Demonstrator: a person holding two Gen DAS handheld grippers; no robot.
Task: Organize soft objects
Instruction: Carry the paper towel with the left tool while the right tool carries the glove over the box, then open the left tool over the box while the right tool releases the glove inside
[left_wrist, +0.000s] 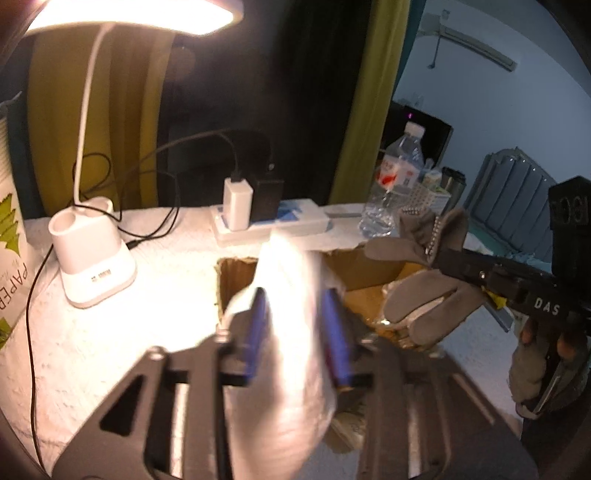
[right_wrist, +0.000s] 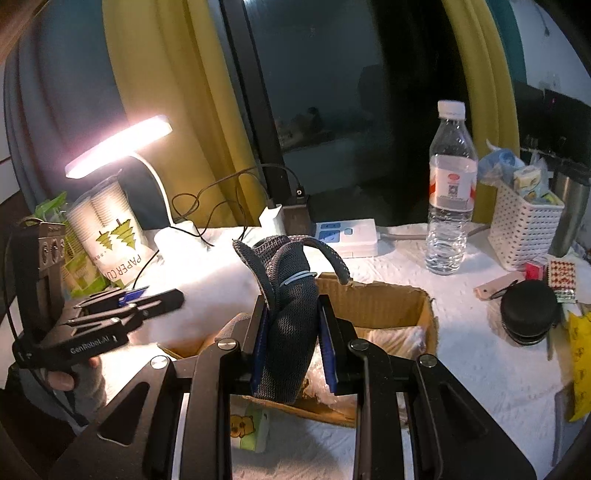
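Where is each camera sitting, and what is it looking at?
Left wrist view: sits on the left gripper, looking along its blue pads at white fluffy stuffing over the cardboard box; fingers on the right gripper's handle show.
Right wrist view: sits on the right gripper, shut on a grey glove; a hand holding the left gripper shows.
Both share the box, desk lamp, water bottle and power strip.

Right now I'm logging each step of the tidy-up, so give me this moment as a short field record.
left tool: jaws apart, white fluffy wad between them, grip unclear
right tool: shut on grey glove
target: open cardboard box, below both items
table cover: white textured sheet
lighting: desk lamp on
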